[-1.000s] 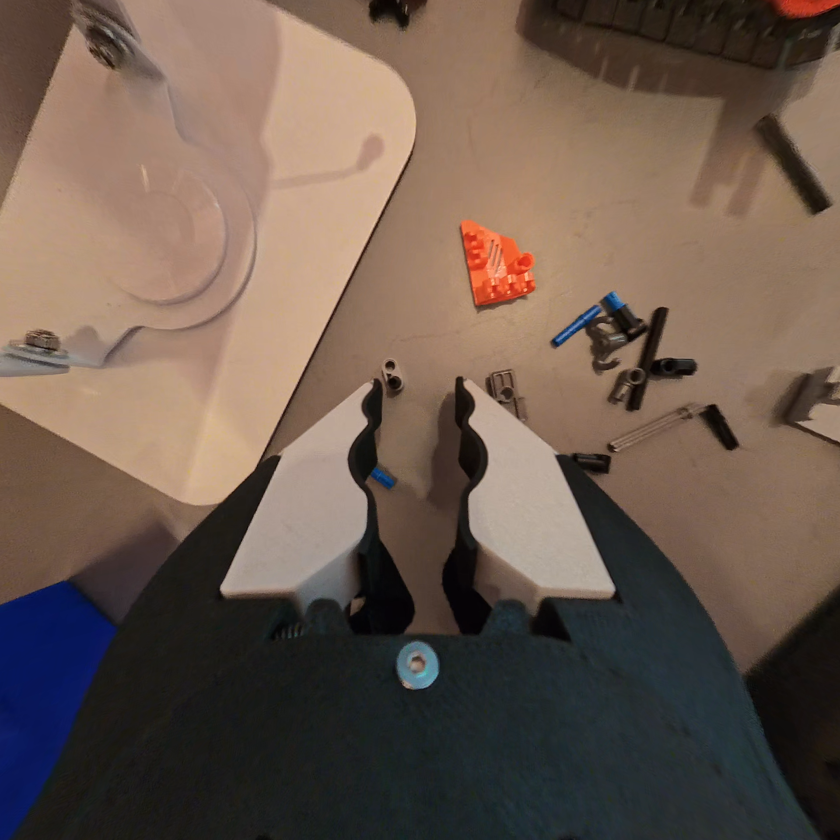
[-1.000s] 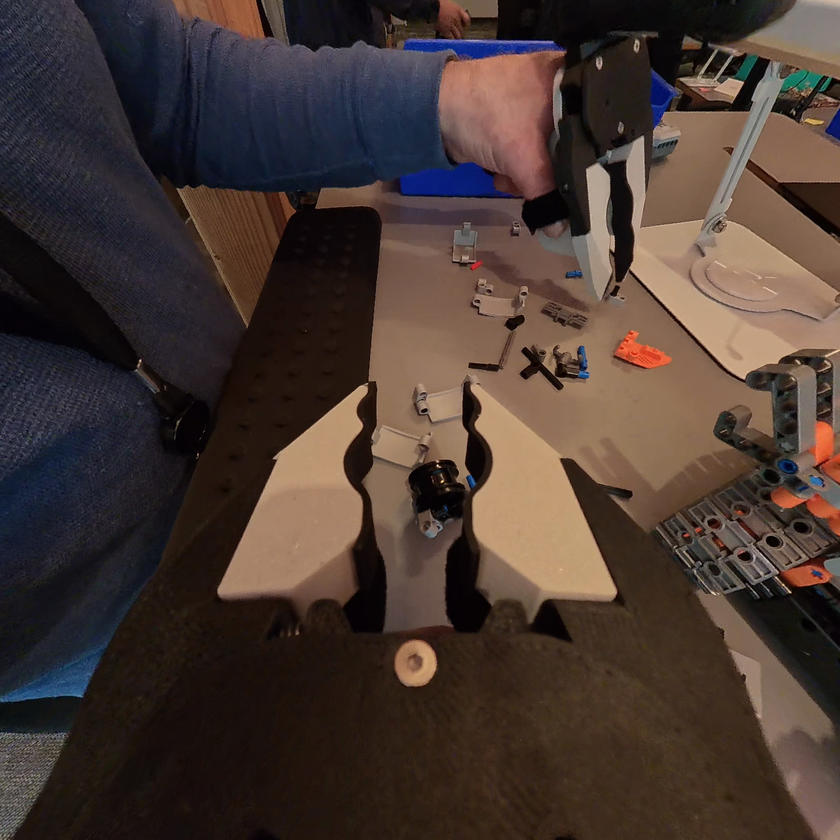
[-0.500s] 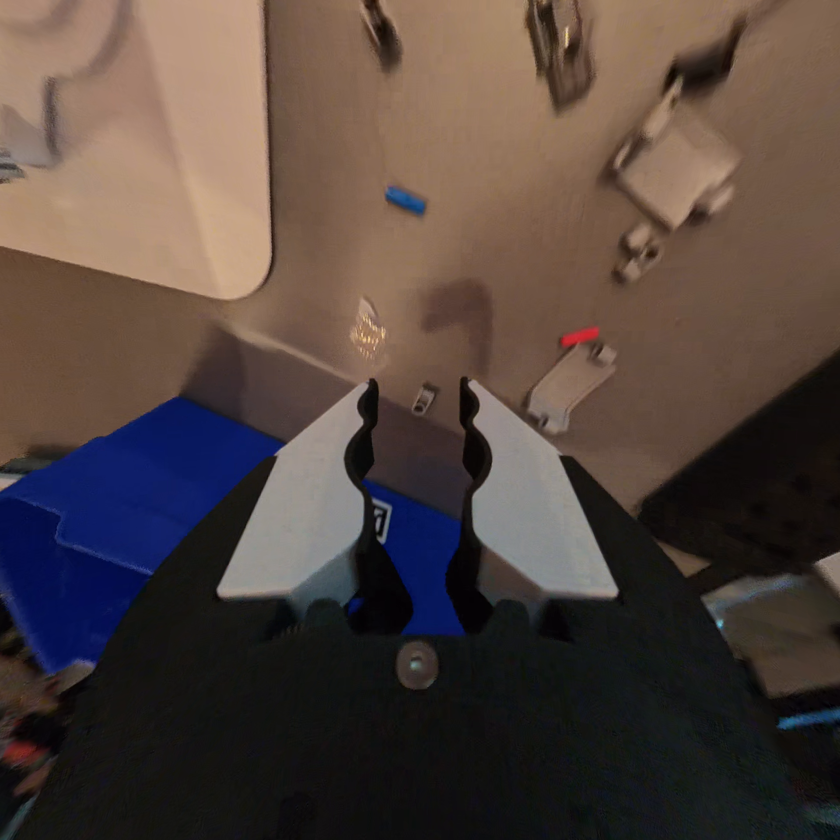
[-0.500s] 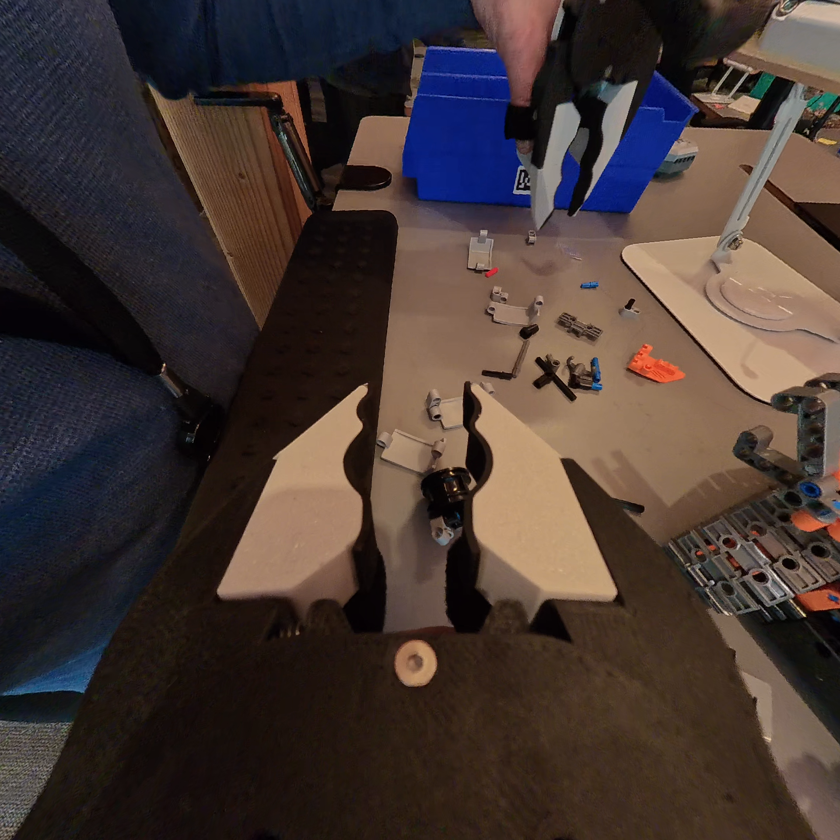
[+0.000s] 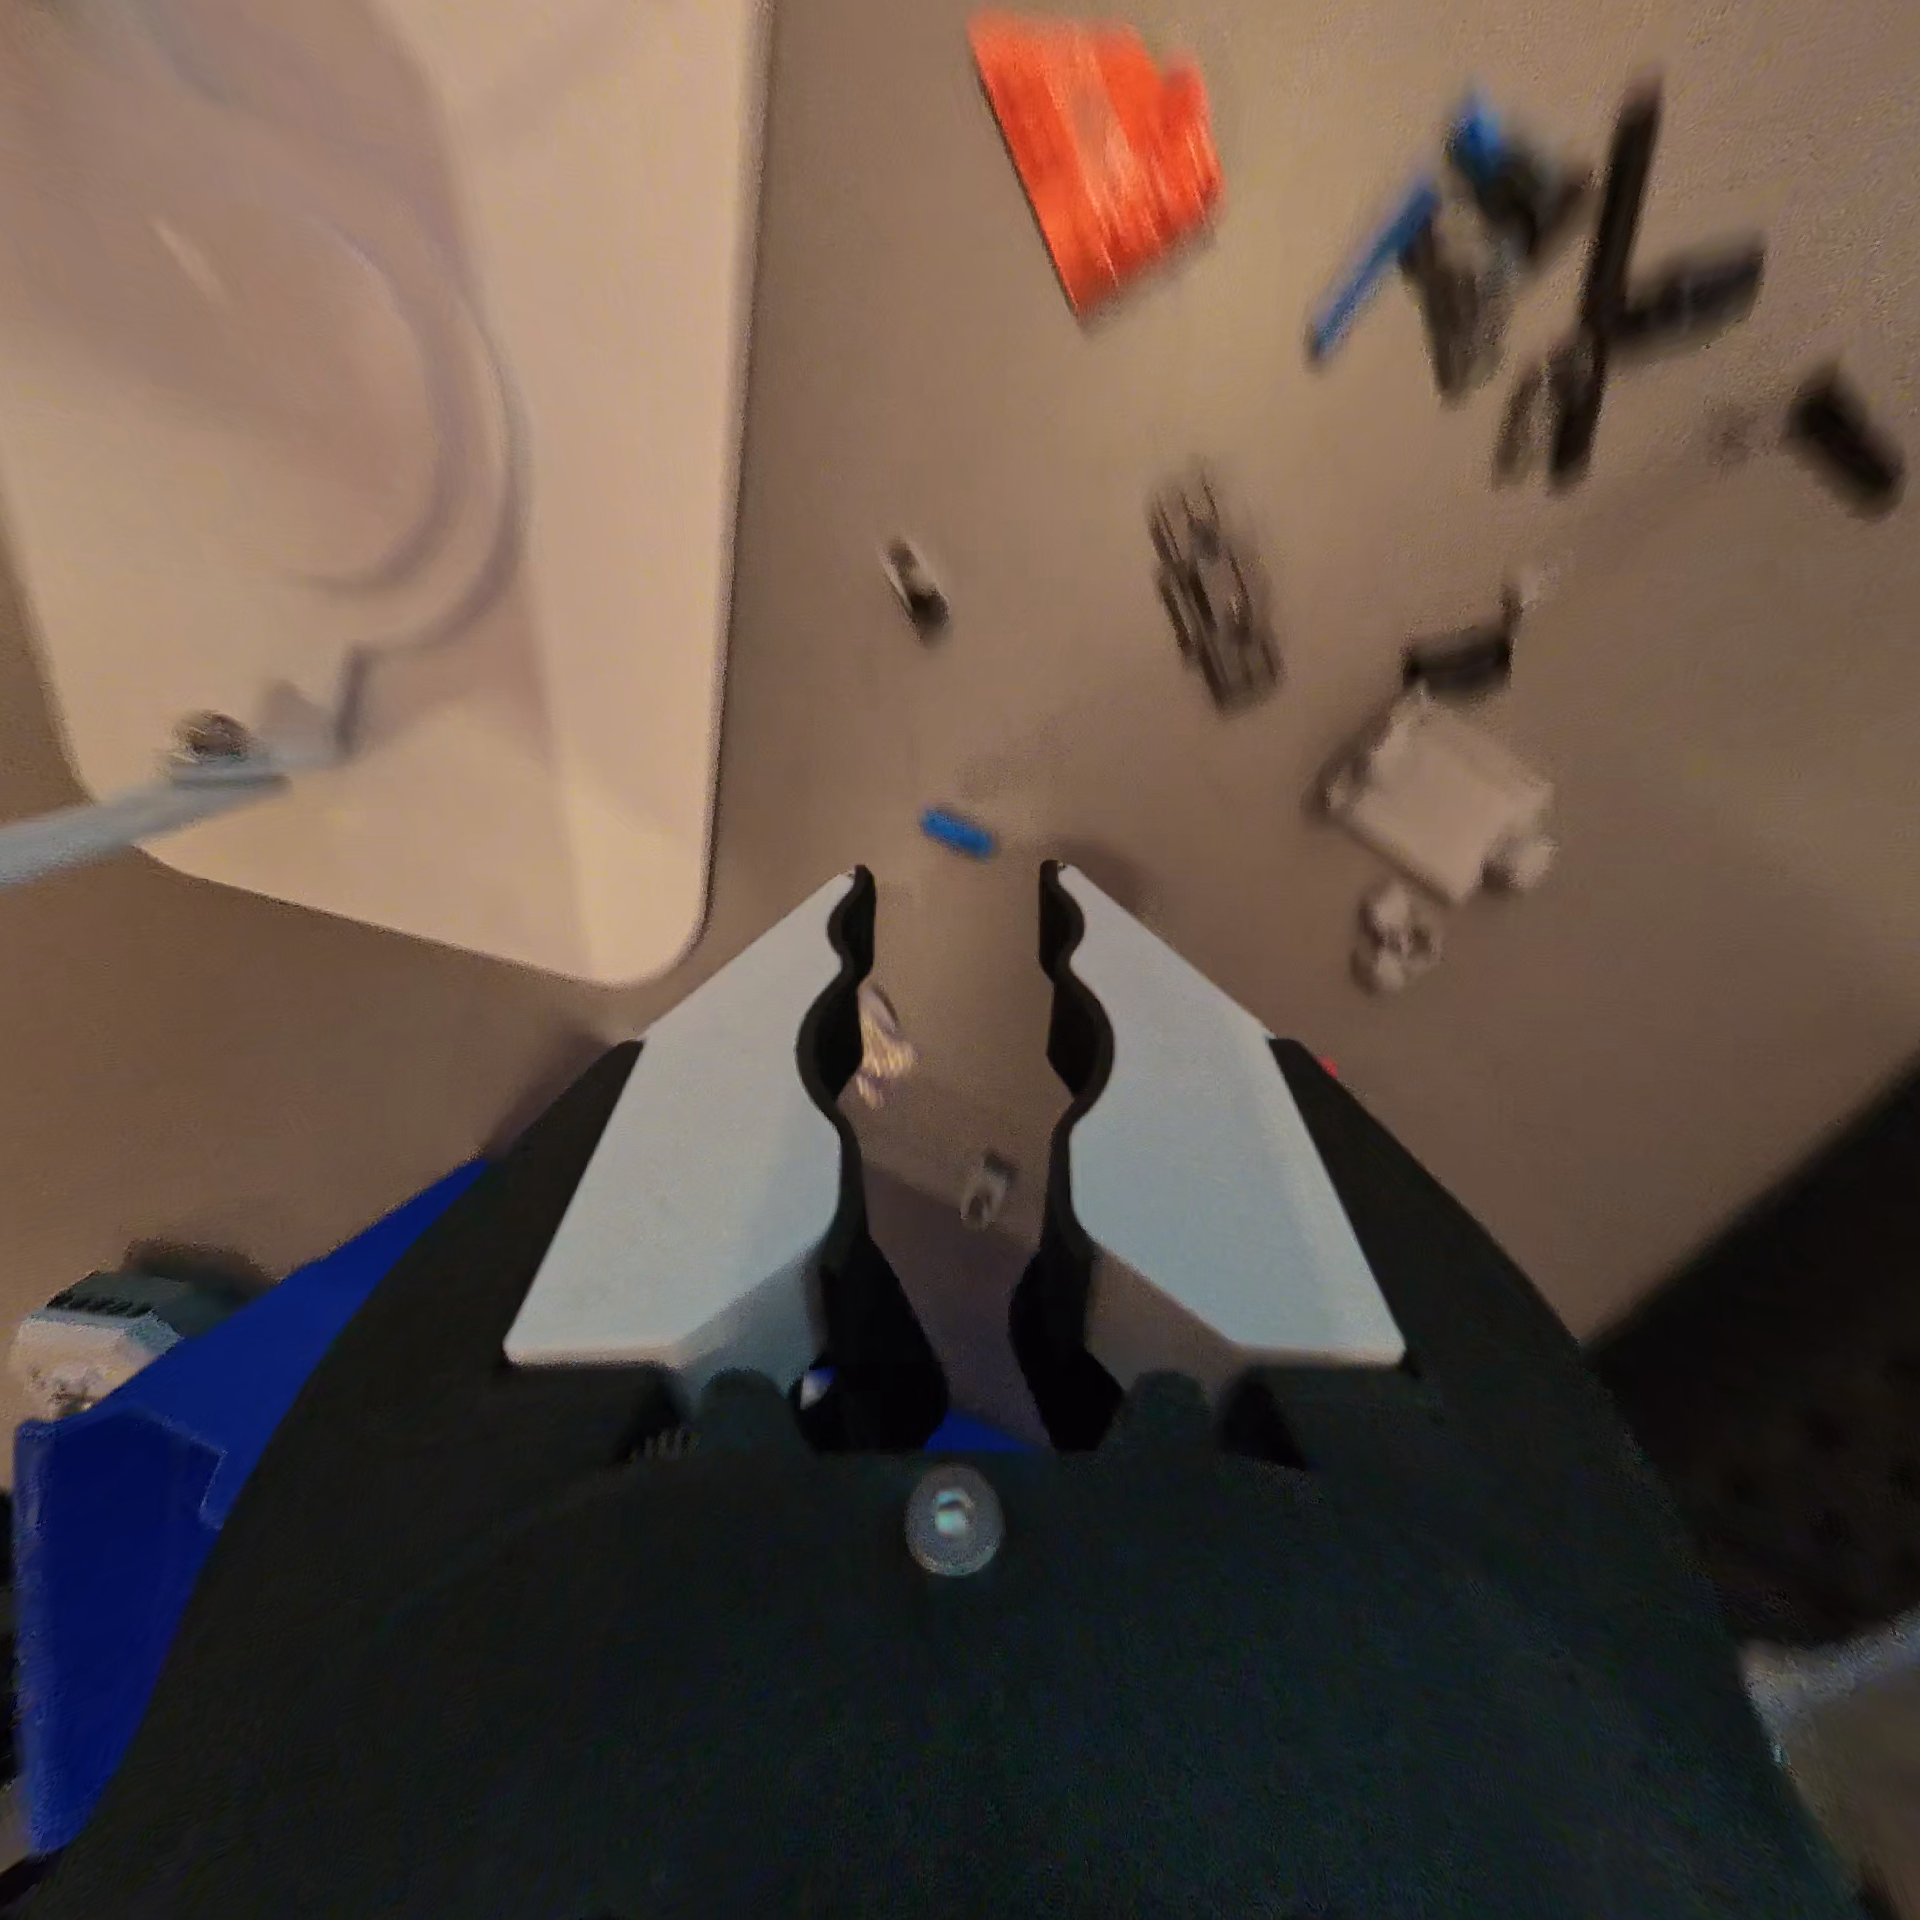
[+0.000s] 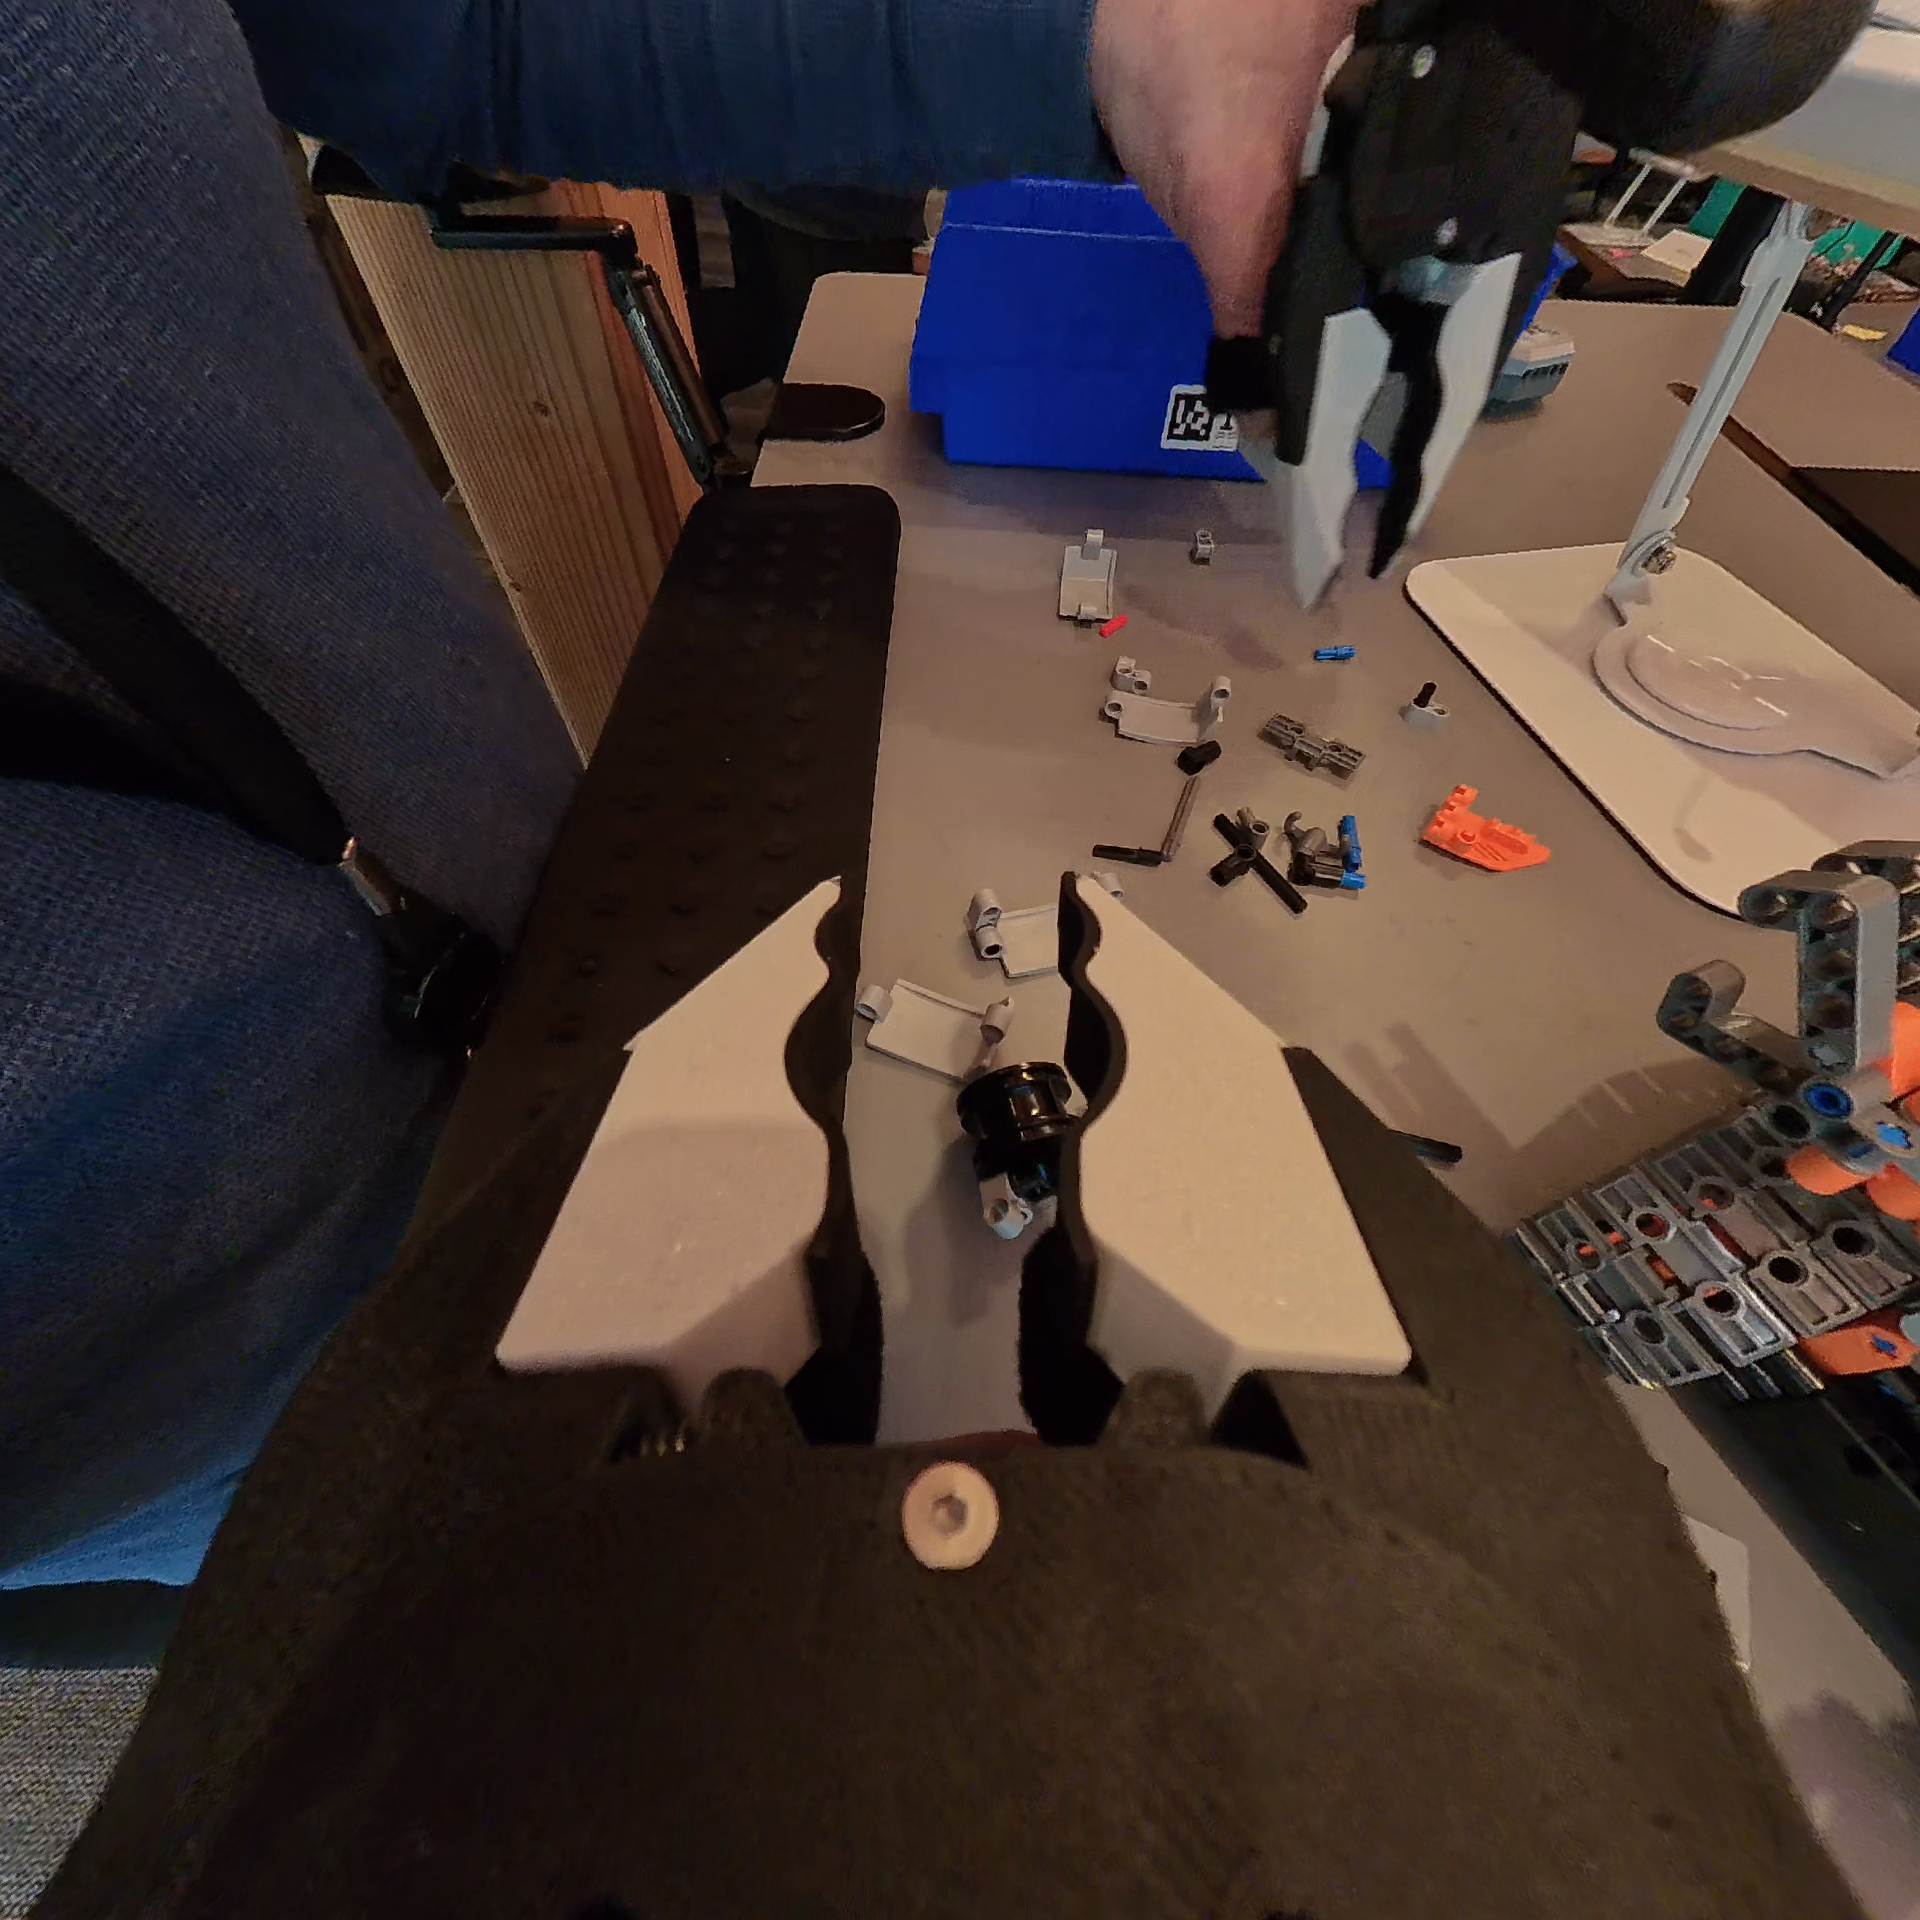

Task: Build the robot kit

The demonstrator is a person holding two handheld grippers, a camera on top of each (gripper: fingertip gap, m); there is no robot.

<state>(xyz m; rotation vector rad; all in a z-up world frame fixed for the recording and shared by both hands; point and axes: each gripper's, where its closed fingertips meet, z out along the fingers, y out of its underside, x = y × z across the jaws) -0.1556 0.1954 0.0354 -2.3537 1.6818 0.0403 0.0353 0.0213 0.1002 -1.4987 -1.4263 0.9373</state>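
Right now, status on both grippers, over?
Left gripper open, empty, above table near blue pin. Right gripper open, empty, black wheel piece between its fingers.

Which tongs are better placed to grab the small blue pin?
Probably left: the left tongs hang open just short of the blue pin, while the right tongs sit far back by the black wheel.
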